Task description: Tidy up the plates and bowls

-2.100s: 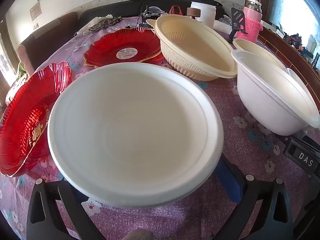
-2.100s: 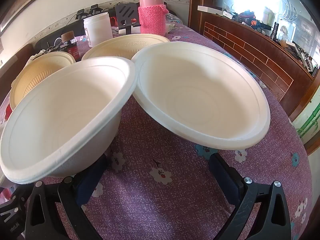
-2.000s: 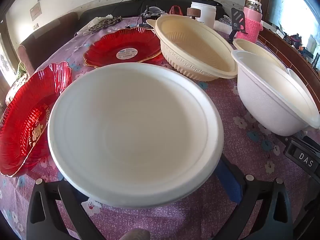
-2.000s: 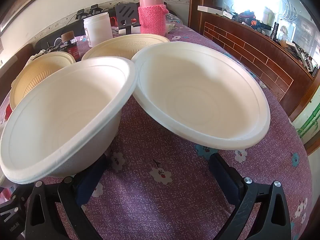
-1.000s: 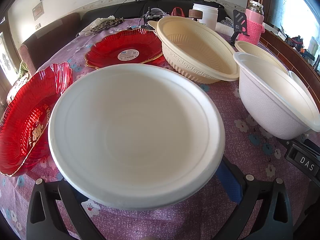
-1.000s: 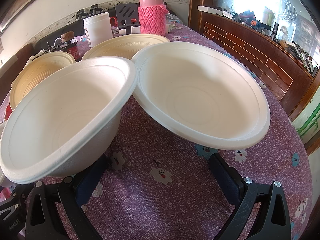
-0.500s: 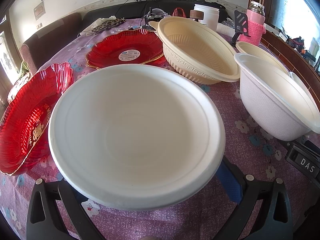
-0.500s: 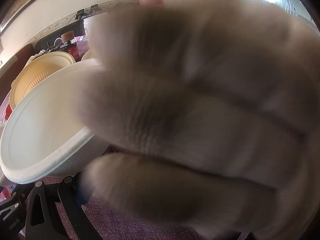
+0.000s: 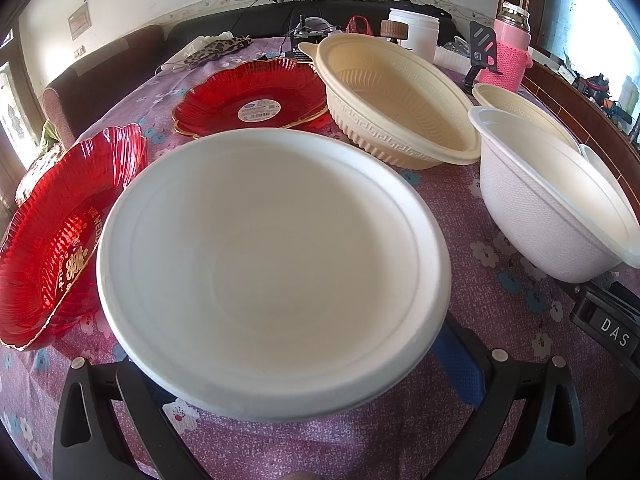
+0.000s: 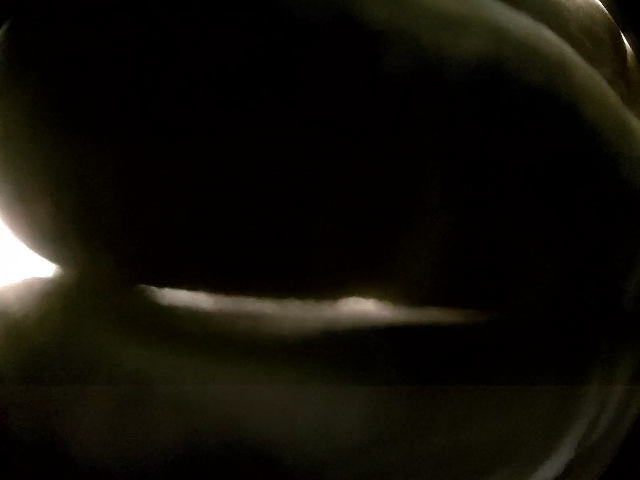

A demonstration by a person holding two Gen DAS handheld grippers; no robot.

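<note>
A large white bowl [image 9: 272,272] sits on the purple flowered tablecloth [image 9: 500,292] right in front of my left gripper [image 9: 292,356], which is open, its black fingers [image 9: 516,404] spread wide on either side of the bowl's near rim. To the right stands a deeper white bowl [image 9: 540,208]. Behind it are two cream bowls, a big one [image 9: 400,108] and a smaller one [image 9: 516,108]. Two red glass plates lie at the left [image 9: 56,240] and at the back [image 9: 256,100]. A hand [image 10: 320,160] covers the right wrist view, so my right gripper's fingers are hidden.
A black part labelled DAS [image 9: 608,332] lies at the right edge. At the table's far end stand a pink flask [image 9: 508,52], a white jar [image 9: 414,36] and a black phone stand [image 9: 482,50]. A dark sofa [image 9: 120,60] runs behind the table.
A hand has come over the right wrist camera and now blacks it out almost fully. The left wrist view has barely shifted and no bowl has moved.
</note>
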